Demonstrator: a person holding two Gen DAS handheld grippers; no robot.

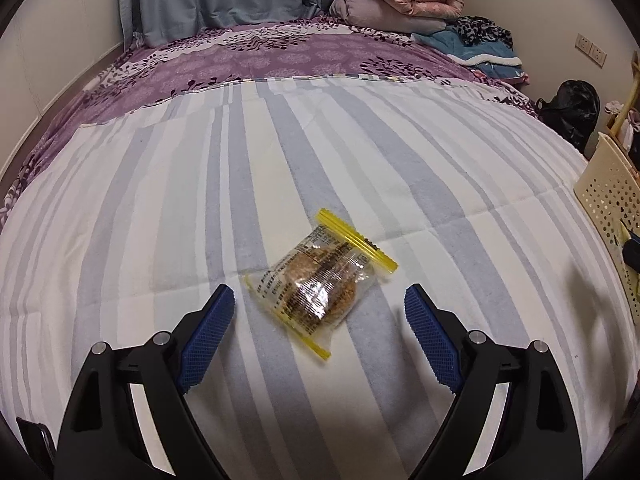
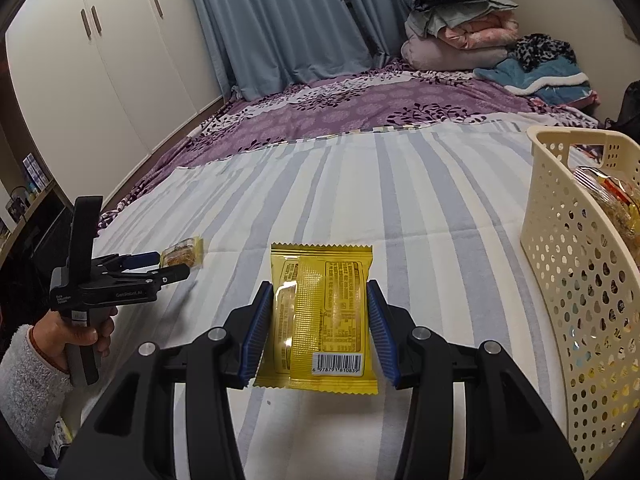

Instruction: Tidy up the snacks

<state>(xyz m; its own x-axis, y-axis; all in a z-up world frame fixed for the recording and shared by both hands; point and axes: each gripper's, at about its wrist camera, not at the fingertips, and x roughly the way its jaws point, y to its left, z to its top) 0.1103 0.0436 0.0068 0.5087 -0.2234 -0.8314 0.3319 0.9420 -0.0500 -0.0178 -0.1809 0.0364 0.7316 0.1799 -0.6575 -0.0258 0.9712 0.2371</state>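
- Clamping a yellow snack packet [image 2: 322,316] by its two long edges, the right gripper [image 2: 320,292] holds it clear of the bed, barcode end nearest the camera.
- The left gripper [image 1: 320,300] has its jaws spread wide, with nothing pressed between the blue pads [image 1: 206,340].
- A clear-wrapped snack [image 1: 318,282] with yellow sealed ends lies flat on the striped sheet [image 1: 160,200], just ahead of and between the left gripper's fingertips, untouched by either pad.
- In the right wrist view, a hand [image 2: 76,334] in a fuzzy pale sleeve [image 2: 28,384] grips the left gripper's handle.
- A cream perforated basket [image 2: 568,240] stands on the bed to the right of the held packet, with wrapped snacks [image 2: 612,200] already inside.
- Beyond the striped sheet lies a purple floral cover [image 1: 280,56], with folded bedding [image 2: 460,32] stacked at the far end against blue curtains [image 2: 280,20].
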